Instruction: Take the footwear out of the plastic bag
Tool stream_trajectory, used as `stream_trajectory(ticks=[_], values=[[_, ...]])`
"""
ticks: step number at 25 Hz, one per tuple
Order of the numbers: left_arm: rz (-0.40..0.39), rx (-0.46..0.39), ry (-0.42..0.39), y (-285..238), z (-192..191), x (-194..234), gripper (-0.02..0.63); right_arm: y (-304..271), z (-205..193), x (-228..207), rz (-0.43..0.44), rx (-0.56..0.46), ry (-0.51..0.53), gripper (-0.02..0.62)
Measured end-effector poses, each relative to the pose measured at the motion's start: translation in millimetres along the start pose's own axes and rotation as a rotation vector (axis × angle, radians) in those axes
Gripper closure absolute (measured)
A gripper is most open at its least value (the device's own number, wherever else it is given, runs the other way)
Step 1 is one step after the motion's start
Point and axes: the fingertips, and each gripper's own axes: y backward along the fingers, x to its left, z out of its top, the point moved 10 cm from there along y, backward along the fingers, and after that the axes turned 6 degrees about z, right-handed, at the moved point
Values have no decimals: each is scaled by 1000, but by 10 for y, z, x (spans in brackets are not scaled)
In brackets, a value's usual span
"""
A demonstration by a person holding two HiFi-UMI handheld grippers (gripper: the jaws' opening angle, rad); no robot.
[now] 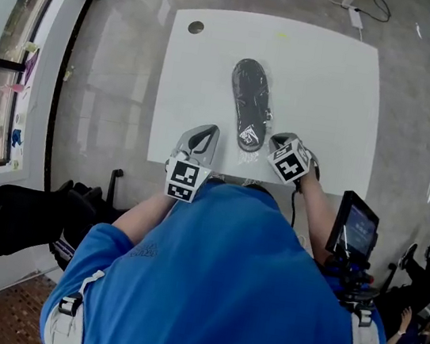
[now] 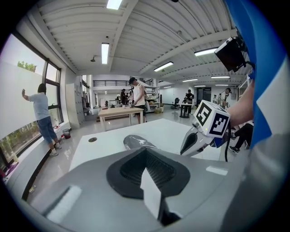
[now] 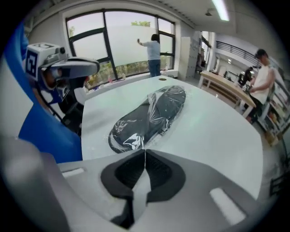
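At bag [image 3: 149, 113] edge, right fingers [image 3: 159, 174] closed

table [image 1: 345, 106] | on it: plastic bag [image 1: 255, 152] with footwear [image 1: 250, 100] (perhaps a slipper)

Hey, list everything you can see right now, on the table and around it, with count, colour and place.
table: one, white, in front of the person
footwear: one, black, inside the bag, mid-table
bag: one, clear plastic, around the footwear
hole: one, dark, table's far left corner
screen: one, black, at the person's right
bystanders: several, across the room, one at the window
left hand-held gripper: one, grey, shut, empty, over the table's near edge
right hand-held gripper: one, grey, shut, tips at the bag's near edge
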Motion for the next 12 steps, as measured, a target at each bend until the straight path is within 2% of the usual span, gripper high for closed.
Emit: stream_trajectory(ticks=[6, 12], values=[[-30, 12, -21, -84, -40, -3, 600, -1, -67, 52, 1, 115, 372, 588], [-44, 34, -29, -112, -111, -9, 600, 41, -141, 212, 67, 161, 722, 588]])
